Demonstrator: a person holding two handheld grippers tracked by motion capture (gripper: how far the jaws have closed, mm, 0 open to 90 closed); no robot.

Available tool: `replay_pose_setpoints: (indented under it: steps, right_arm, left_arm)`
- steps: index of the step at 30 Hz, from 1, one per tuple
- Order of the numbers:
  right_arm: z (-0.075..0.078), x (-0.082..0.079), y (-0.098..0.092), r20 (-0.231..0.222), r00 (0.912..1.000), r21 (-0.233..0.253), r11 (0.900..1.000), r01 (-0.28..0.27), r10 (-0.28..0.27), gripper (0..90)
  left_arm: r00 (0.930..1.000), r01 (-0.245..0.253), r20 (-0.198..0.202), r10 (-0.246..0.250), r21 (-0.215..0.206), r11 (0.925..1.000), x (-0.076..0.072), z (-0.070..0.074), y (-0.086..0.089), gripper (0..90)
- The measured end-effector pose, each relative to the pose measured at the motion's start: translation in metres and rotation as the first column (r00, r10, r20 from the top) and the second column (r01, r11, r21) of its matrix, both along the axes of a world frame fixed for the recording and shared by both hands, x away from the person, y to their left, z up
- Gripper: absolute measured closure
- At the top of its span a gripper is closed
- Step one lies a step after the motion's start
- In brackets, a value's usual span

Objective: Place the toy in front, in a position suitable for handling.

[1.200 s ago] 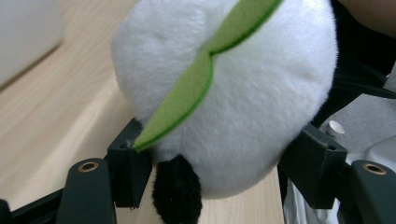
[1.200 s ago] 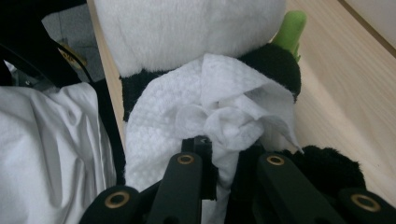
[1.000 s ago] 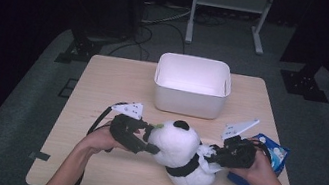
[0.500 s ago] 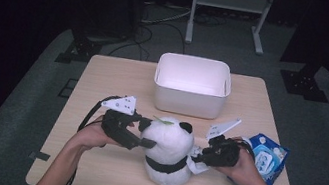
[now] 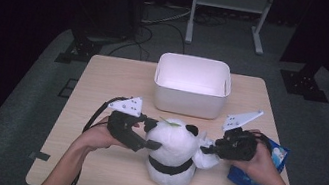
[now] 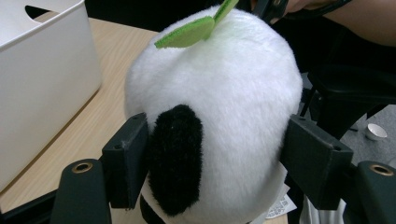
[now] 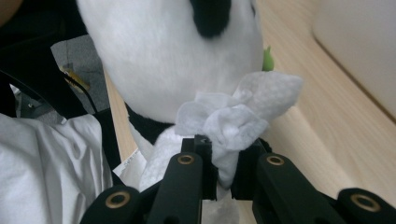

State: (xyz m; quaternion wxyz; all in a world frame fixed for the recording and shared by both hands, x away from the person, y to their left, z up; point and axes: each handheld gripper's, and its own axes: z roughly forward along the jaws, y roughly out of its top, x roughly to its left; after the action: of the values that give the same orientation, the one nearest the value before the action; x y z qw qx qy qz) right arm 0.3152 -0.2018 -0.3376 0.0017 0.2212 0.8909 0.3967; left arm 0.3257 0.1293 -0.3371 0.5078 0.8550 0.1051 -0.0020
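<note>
Your left hand-held gripper (image 5: pixel 147 138) clasps the plush panda's (image 5: pixel 174 147) head at lower centre of the desk (image 5: pixel 104 77); your right hand-held gripper (image 7: pixel 223 161) pinches a crumpled white wipe (image 7: pixel 238 116) against it.

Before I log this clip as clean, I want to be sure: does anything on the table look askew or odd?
Nothing is spilled or broken. The plush panda sits upright, head squeezed between the left tongs. The right tongs pinch a crumpled white wipe against it. The blue packet lies slightly over the table's right edge.
</note>
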Motion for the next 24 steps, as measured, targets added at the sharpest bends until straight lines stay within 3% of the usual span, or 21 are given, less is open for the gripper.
replay_pose_setpoints:
  steps: [7,10,24]
  right_arm:
    - [0.031,-0.004,-0.006,0.04,0.9992,0.063,0.998,-0.005,0.003,83.4]
    - [0.045,-0.005,-0.003,0.066,0.9978,0.067,0.998,-0.014,0.01,83.4]
    - [0.077,0.007,0.044,0.097,0.99,0.084,0.99,-0.11,0.102,83.4]
  left_arm:
    - [1.0,0.004,0.004,-0.004,0.007,1.0,0.001,0.001,-0.006,27.5]
    - [0.9999,0.011,0.011,-0.011,0.014,0.9998,0.0,0.002,-0.011,27.3]
    - [0.9995,0.025,0.017,-0.025,0.022,0.9994,-0.002,0.005,-0.021,27.0]
